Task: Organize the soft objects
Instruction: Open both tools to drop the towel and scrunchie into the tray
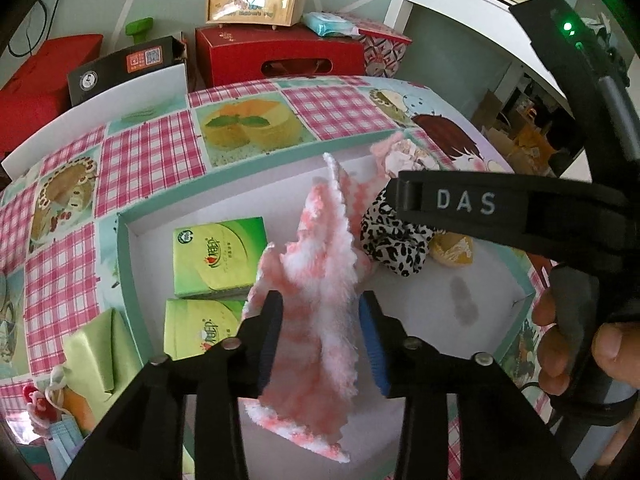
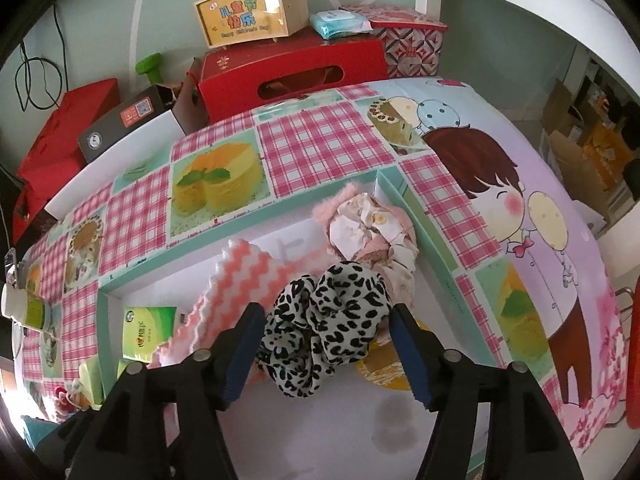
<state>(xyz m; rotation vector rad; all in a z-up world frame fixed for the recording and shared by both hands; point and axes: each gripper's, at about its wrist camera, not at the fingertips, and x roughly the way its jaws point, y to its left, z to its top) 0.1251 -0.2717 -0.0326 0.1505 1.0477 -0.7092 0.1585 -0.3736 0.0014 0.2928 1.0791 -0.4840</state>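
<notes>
Since the fluffy pink-and-white zigzag cloth [image 1: 316, 300] stands pinched upright in the left claw [image 1: 320, 332] over the white teal-rimmed shallow box [image 1: 124, 280], probably for placing, the right claw [image 2: 326, 350] brackets the leopard-print fabric scrunchie [image 2: 324, 320], grip unclear.

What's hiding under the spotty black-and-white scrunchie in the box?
A yellow thing peeks out from under the leopard scrunchie, next to the pink-and-white cloth. Only its edge shows; the rest is covered, so I cannot tell what it is.
</notes>
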